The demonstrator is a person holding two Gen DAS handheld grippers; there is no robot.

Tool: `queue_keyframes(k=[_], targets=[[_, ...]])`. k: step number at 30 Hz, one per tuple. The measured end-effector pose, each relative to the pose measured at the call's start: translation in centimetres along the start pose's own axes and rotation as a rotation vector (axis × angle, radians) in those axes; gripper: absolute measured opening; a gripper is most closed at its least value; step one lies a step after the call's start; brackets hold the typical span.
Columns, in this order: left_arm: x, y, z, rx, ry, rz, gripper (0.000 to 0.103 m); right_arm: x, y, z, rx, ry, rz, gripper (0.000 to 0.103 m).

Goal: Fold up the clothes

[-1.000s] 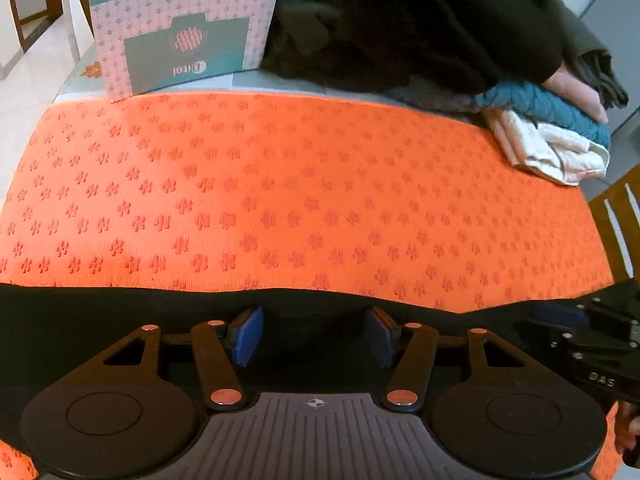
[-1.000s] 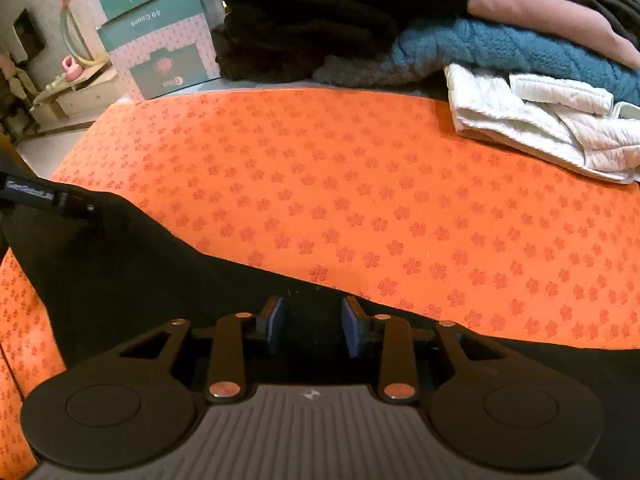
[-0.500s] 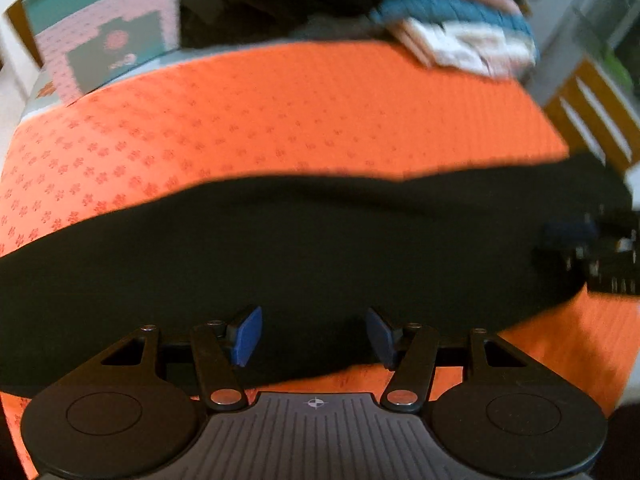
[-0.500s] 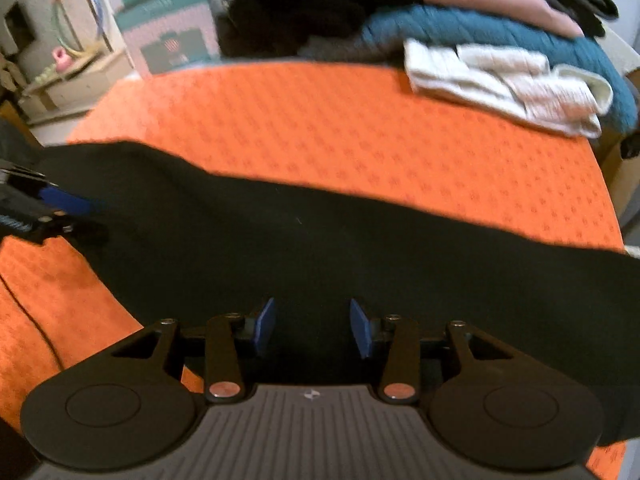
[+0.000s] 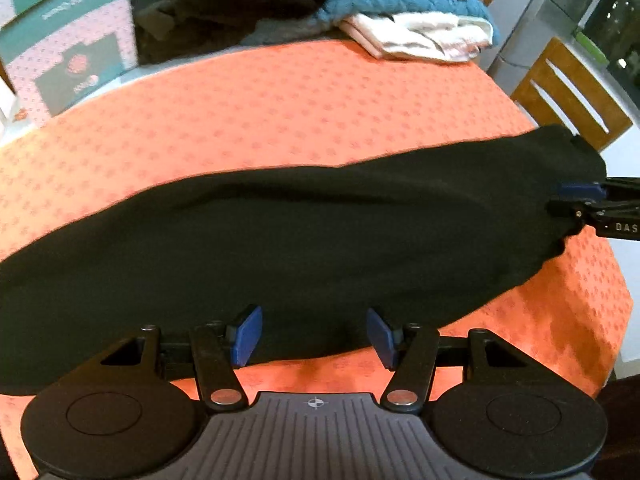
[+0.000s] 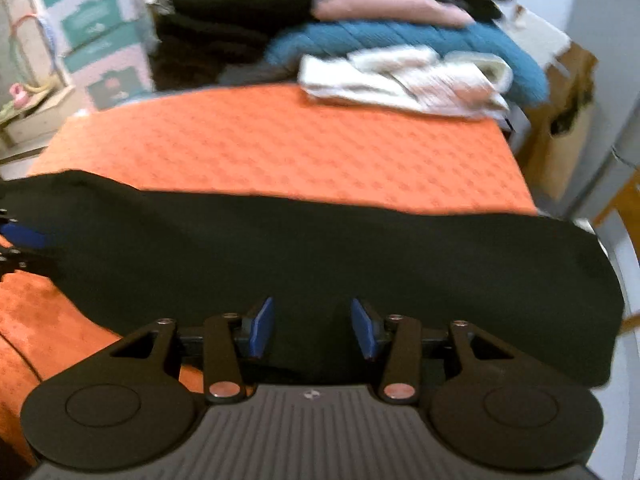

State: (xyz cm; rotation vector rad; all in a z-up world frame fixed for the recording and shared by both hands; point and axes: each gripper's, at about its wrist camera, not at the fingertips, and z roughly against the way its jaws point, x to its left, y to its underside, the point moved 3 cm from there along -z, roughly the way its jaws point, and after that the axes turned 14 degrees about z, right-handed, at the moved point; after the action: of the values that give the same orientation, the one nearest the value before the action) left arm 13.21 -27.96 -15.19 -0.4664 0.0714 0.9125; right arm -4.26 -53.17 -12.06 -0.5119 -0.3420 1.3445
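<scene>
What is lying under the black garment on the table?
Under the black garment lies the orange patterned mat, showing along every side of it. Whether anything else is beneath the cloth cannot be seen, because the garment covers that part.

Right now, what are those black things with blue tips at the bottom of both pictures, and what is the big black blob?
Those are tools, not a robot. A person carries one hand-held gripper in each hand, and each has a small camera looking forward past its two blue-tipped fingers. One picture comes from the left hand-held gripper, the other from the right hand-held gripper.

The blob is a black garment lying stretched out on an orange mat. Both tools have their jaws apart over its near edge, and neither is pinching the cloth.

At the back lies a pile of clothes, with a white piece in front. Patterned boxes stand at the left, and a wooden chair at the right.
</scene>
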Motion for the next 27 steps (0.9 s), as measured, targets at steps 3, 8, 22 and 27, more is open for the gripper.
queue_keyframes(k=[3, 8, 22, 27], targets=[[-1.2, 0.5, -1.5, 0.03, -0.013, -0.023, 0.061, -1.0, 1.7, -1.2, 0.02, -0.003, -0.021, 0.05], [-3.1, 0.5, -1.3, 0.016, -0.026, -0.048, 0.061, -1.6, 1.6, -0.4, 0.0, -0.01, -0.035, 0.05], [-13.4, 0.4, -3.0, 0.007, 0.089, -0.121, 0.061, -8.7, 5.4, 0.7, 0.016, 0.049, -0.062, 0.05], [-13.8, 0.5, -4.8, 0.034, 0.064, -0.049, 0.061, -8.5, 5.8, -0.3, 0.035, 0.027, -0.015, 0.052]])
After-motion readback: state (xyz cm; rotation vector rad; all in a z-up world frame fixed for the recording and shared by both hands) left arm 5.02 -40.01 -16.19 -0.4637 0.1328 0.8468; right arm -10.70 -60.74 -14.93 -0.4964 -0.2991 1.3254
